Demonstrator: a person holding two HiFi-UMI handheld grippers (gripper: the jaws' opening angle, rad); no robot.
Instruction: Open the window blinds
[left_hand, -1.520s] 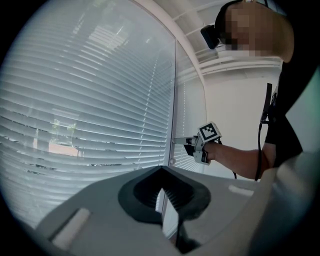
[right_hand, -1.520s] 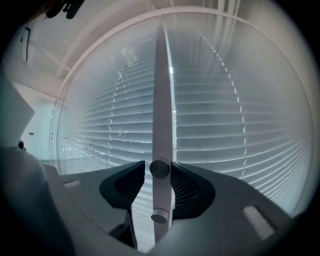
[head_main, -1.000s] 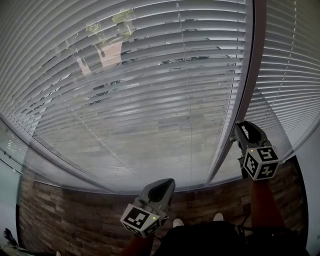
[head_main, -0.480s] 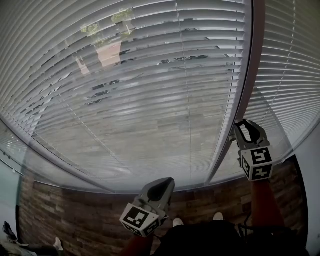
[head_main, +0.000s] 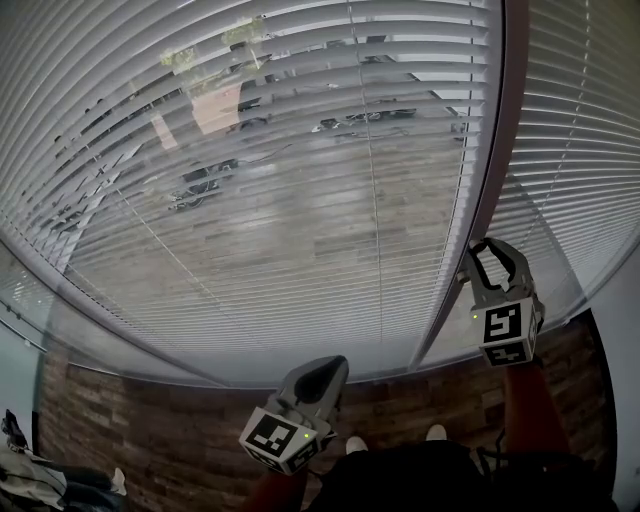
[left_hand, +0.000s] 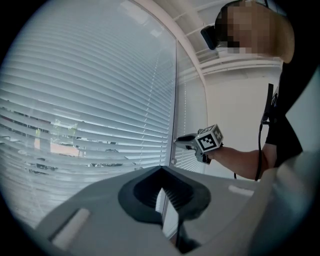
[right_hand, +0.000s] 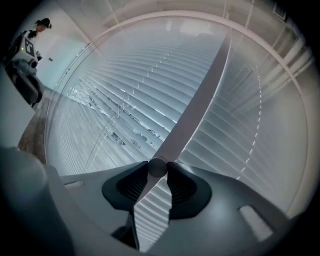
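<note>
Grey slatted blinds (head_main: 300, 200) fill the window ahead, their slats tilted enough to show the street outside. My right gripper (head_main: 487, 256) is raised at the window post (head_main: 480, 200) and is shut on the round end of the blind wand (right_hand: 157, 168); the thin wand itself is hard to make out. The left gripper view shows the right gripper (left_hand: 180, 142) pointing at the blinds' edge. My left gripper (head_main: 324, 373) hangs low near my body, shut with nothing in it, and faces the blinds (left_hand: 90, 100).
A second blind (head_main: 590, 150) covers the pane right of the post. Wood-plank floor (head_main: 120, 430) runs below the sill, and my shoes (head_main: 355, 445) are at the bottom. Dark gear lies on the floor at lower left (head_main: 30, 480).
The right gripper has twisted about its axis on the wand, its marker cube turning. The slats have tilted further open, so more of the outside shows. The left gripper has stayed still.
</note>
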